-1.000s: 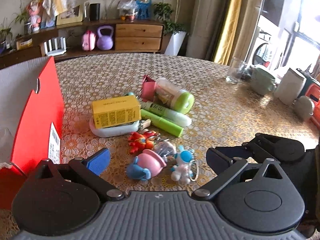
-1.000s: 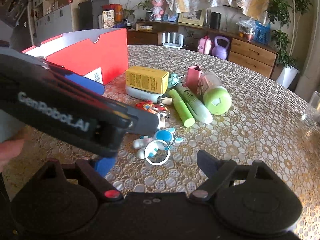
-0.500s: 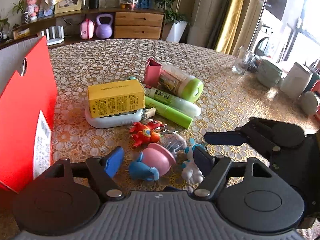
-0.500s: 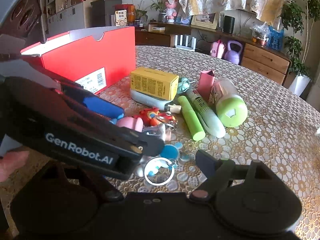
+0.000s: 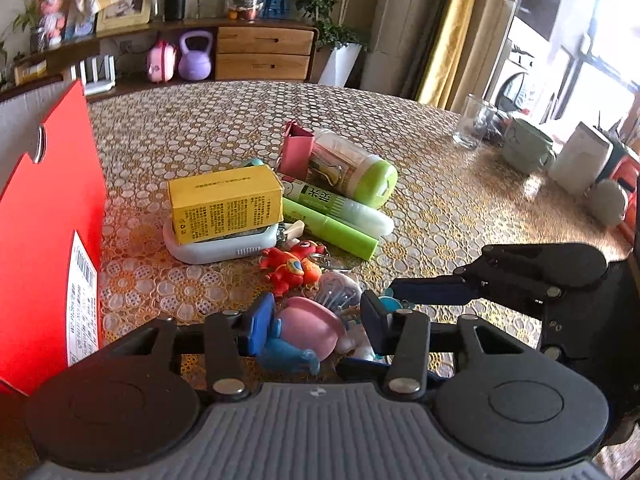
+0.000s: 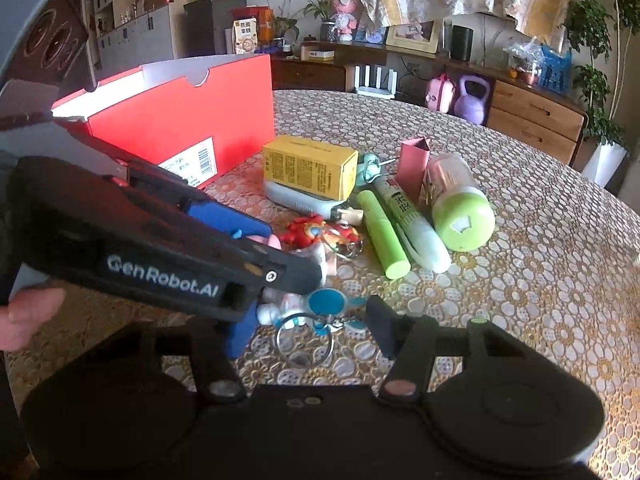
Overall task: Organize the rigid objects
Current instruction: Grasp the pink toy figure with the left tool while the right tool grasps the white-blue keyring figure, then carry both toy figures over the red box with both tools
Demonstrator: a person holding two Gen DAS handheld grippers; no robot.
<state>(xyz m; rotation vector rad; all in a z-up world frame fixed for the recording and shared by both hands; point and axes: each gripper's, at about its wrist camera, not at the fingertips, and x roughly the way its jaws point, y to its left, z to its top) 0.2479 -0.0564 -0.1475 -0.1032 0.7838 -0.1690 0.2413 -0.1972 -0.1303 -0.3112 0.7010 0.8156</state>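
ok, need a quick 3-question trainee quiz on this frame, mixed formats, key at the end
1. True or false: the yellow carton lies on top of a pale grey case.
2. Which toy sits between the left gripper's fingers? A) red figure keychain B) pink and blue figure C) green-capped jar
3. Fill in: the open box standing at the table's left side is ____ in colour.

Key: 1 true; 2 B, the pink and blue figure; 3 red.
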